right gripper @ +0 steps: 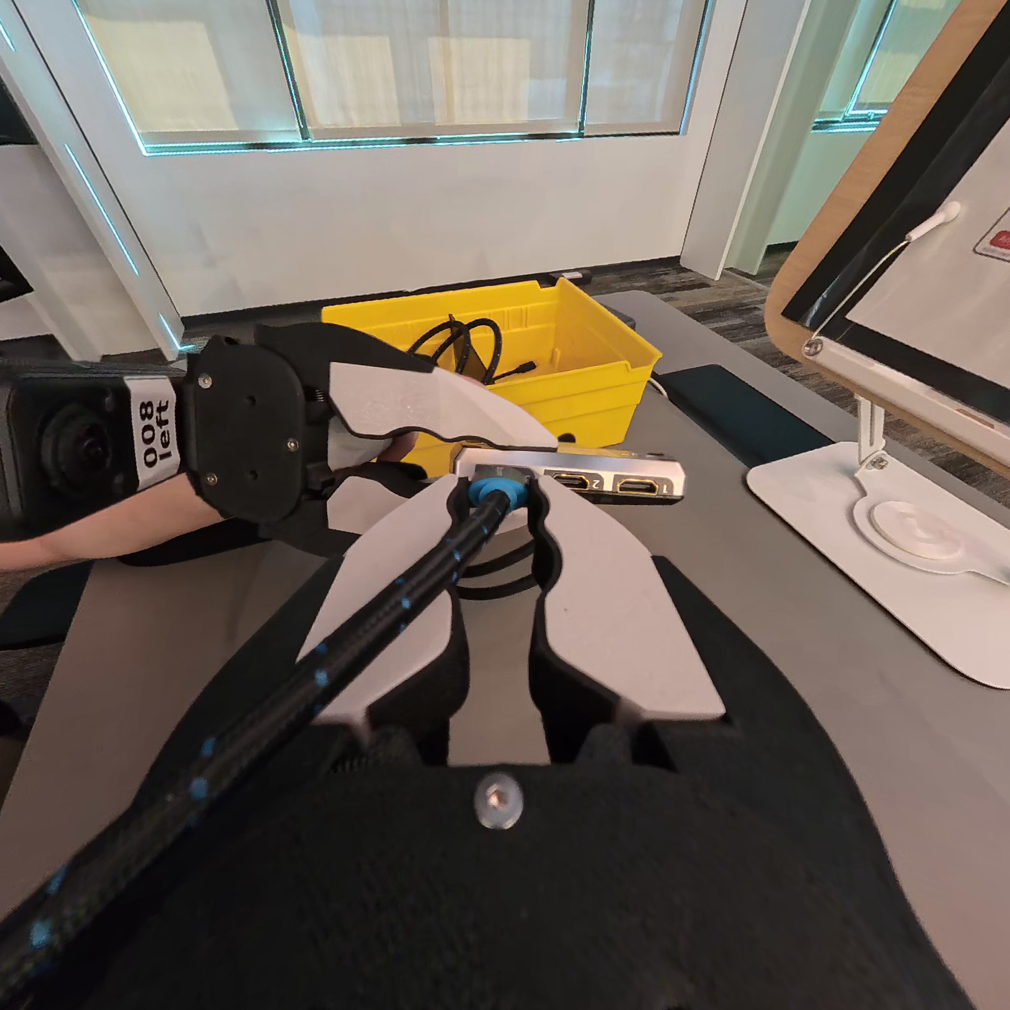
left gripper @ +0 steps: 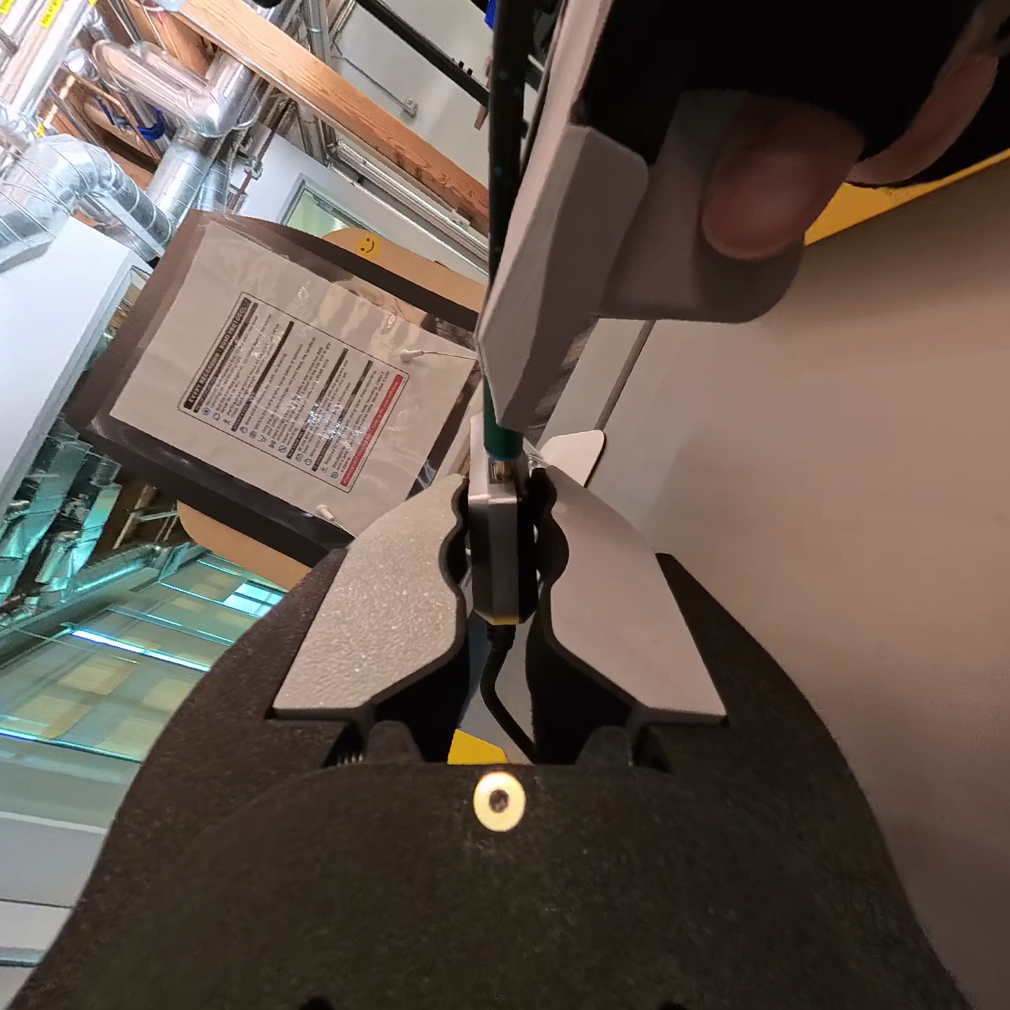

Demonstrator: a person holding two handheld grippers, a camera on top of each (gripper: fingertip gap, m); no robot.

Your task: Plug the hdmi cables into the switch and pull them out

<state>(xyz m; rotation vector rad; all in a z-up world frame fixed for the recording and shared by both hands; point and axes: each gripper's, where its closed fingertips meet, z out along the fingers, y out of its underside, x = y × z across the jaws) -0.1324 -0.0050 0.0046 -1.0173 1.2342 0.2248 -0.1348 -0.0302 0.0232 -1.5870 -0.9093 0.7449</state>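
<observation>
Clamping the small, light, slick-cased switch (right gripper: 568, 471) by its end, the left gripper (right gripper: 437, 453) steadies it; the right gripper (right gripper: 494, 492) pinches the stiff plug (right gripper: 492, 488) of the braided cable (right gripper: 306, 677).

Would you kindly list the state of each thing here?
Switch: held off the table, two ports empty.
Blue-flecked cable: plug at the switch's third port.
Left gripper: shut on switch.
Right gripper: shut on cable plug.
Yellow bin: open, holds black cables.

The left wrist view is tipped sideways, very close to the switch (left gripper: 494, 538). The right wrist view looks level across the table (right gripper: 765, 628). Both show the switch (right gripper: 568, 474).
</observation>
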